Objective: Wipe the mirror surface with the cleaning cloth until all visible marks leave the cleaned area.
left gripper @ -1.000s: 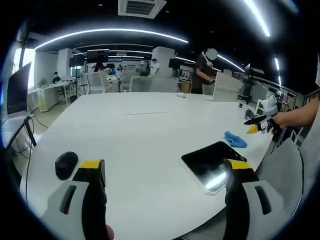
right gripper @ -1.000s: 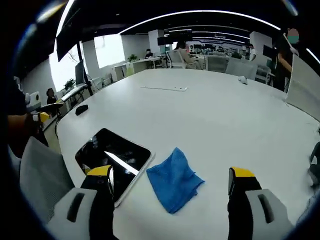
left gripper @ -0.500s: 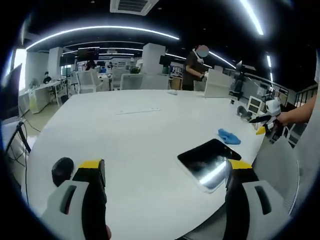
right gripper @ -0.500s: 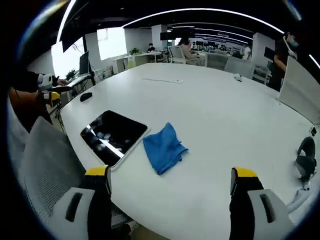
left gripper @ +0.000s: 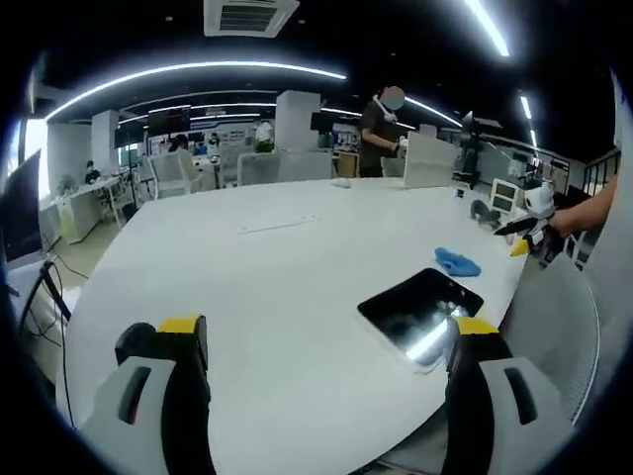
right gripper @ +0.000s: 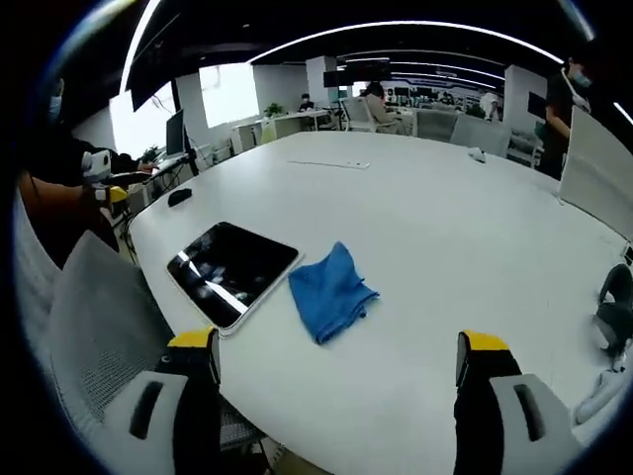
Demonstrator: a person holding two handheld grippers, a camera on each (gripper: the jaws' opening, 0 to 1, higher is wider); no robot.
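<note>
Mirror (left gripper: 419, 311): near corner hidden behind left claw's jaw | Marks on mirror (right gripper: 232, 270): indistinguishable from ceiling-light reflections | Mouse (left gripper: 135, 339): largely hidden behind jaw | Bench (right gripper: 475, 228): right end cut off

Wide bare surface (right gripper: 435, 237) beyond the mirror (right gripper: 233, 268) and cloth (right gripper: 330, 292); a chair back (right gripper: 89, 327) crowds its near-left edge.

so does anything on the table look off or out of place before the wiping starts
Nothing looks spilled or damaged. The mirror lies flat near the table edge, set at an angle to it, and the blue cleaning cloth sits crumpled right beside it. Both grippers are open and hold nothing.
</note>
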